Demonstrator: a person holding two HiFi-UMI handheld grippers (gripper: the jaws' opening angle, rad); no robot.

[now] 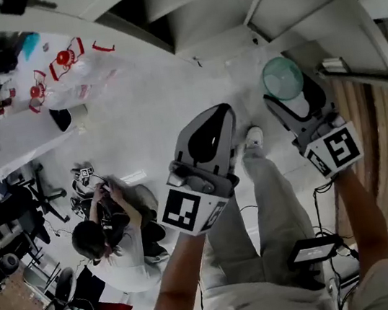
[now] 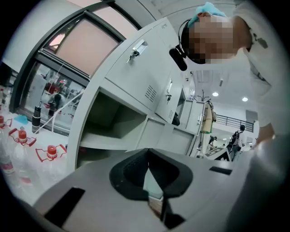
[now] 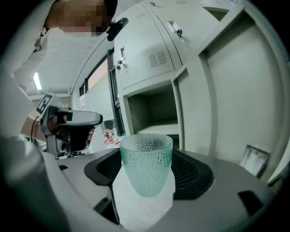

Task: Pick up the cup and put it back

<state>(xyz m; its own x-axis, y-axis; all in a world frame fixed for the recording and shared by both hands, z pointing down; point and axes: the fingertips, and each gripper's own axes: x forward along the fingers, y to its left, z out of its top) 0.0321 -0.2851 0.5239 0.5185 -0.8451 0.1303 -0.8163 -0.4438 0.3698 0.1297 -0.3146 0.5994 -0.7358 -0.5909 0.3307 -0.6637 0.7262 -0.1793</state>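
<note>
Teal and dimpled, the cup (image 3: 146,163) stands upright in my right gripper (image 3: 147,181), pinched low on its wall and clear of any surface, near the open compartment (image 3: 154,111) of the grey locker; my left gripper (image 2: 148,174) is pressed together on nothing; the hold looks shallow to me, so a tilt or a knock against the compartment's edge could drop the cup to the floor (image 1: 137,116).

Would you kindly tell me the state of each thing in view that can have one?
Cup: upright, empty, held aloft.
Right gripper: shut on the cup.
Left gripper: shut, empty.
Locker door: shut.
Compartment below it: open.
</note>
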